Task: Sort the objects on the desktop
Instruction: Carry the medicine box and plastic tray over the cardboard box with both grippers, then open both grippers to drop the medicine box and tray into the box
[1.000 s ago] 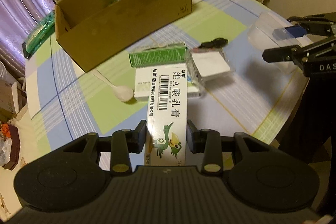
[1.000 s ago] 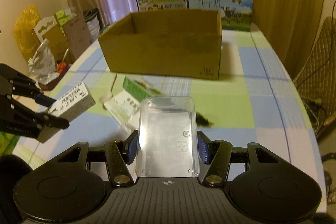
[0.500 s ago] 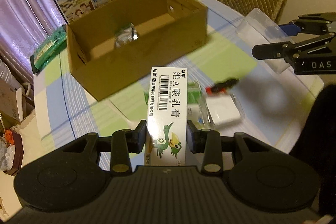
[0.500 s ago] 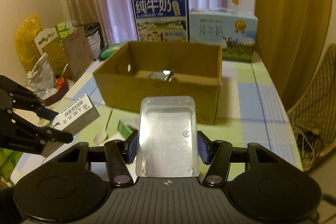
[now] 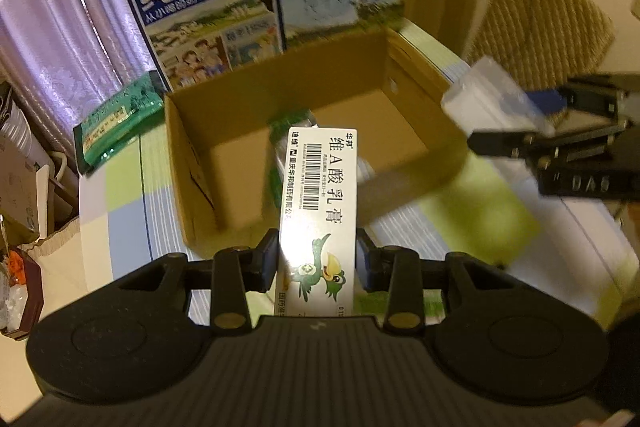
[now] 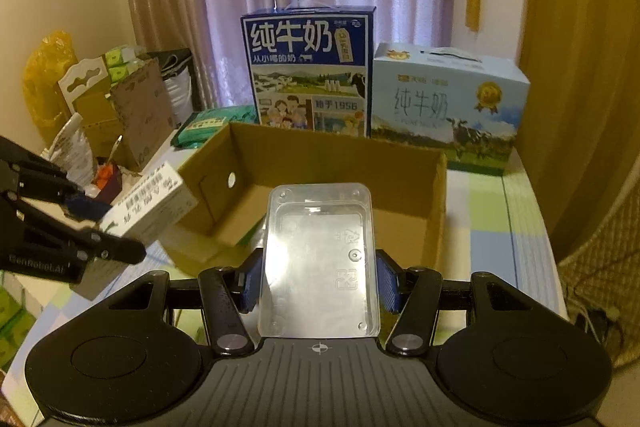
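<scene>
The left tongs [image 5: 316, 259] are clamped on a white ointment carton [image 5: 320, 203], its long axis pointing straight ahead from the pads. The right tongs [image 6: 318, 281] are clamped on a clear plastic tray [image 6: 320, 259], also held lengthwise, its far end reaching forward. Both loads hang in the air at the near edge of the open cardboard box [image 6: 412, 163] on the checked desk [image 6: 516, 227]. The box lies directly ahead of both tongs, and each item's far end already overlaps the near wall. The carton sits toward the box's left half, the tray toward its middle. Neither hand looks clearly nearer. Inside the box, something green [image 5: 292, 123] shows just beyond the carton's tip; motion blur hides what it is. Behind the box stand two milk cartons [image 6: 308, 67], with a green packet [image 5: 116, 119] lying to their left.
</scene>
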Demonstrator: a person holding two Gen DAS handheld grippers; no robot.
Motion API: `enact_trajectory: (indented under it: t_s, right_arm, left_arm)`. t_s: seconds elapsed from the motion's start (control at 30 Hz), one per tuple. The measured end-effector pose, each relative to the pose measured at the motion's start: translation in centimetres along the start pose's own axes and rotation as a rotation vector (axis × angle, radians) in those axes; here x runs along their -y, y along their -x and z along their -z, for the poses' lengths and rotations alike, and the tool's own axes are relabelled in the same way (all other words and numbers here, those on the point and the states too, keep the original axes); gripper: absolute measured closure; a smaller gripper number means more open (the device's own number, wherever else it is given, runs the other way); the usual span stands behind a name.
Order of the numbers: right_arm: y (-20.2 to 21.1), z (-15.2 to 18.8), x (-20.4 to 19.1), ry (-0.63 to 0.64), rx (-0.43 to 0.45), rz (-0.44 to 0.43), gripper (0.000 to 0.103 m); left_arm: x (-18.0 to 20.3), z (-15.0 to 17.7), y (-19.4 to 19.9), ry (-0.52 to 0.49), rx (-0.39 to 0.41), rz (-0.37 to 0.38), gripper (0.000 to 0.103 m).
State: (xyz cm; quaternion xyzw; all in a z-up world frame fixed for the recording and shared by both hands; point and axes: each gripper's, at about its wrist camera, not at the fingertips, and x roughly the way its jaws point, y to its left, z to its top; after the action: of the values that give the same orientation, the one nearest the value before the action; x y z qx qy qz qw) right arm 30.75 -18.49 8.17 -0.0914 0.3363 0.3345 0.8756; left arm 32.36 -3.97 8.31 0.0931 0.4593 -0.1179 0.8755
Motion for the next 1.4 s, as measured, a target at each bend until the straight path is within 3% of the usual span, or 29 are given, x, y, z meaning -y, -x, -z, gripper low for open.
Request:
enact_trajectory:
  t_s: [0.2, 0.33, 0.8, 1.3, 1.37, 1.4]
  right_arm:
    - [-4.4, -2.5, 2.1, -0.036, -0.011, 0.006, 0.05]
    - [-7.0, -3.3, 3.4, -0.051, -0.024, 0.019, 0.05]
    - [-13.4, -1.8, 5.5, -0.079, -0.104, 0.024, 0.05]
    - [-14.3, -1.6, 5.2, -0.108, -0.117, 0.022, 0.049]
    - [-14.2, -1.7, 5.3, -0.124, -0.101, 0.008, 0.045]
    - [-14.1, -1.8, 5.3, -0.125, -0.095, 0.012, 0.035]
  left_arm:
    - [-2.7, -4.4, -3.6, 0.025, 0.007, -0.03, 0.07]
    - [-3.9, -5.8, -5.9, 0.08, 0.019, -0.012, 0.07]
    - [-5.8, -5.4, -13.6, 0.116, -0.044, -0.032, 0.07]
    - [-7.1, -3.7, -10.3, 0.162, 0.053, -0.044, 0.068]
    - [-7.0, -3.4, -9.8, 0.164, 0.069, -0.054, 0.068]
    - [-7.0, -3.2, -9.5, 0.161, 0.072, -0.054, 0.068]
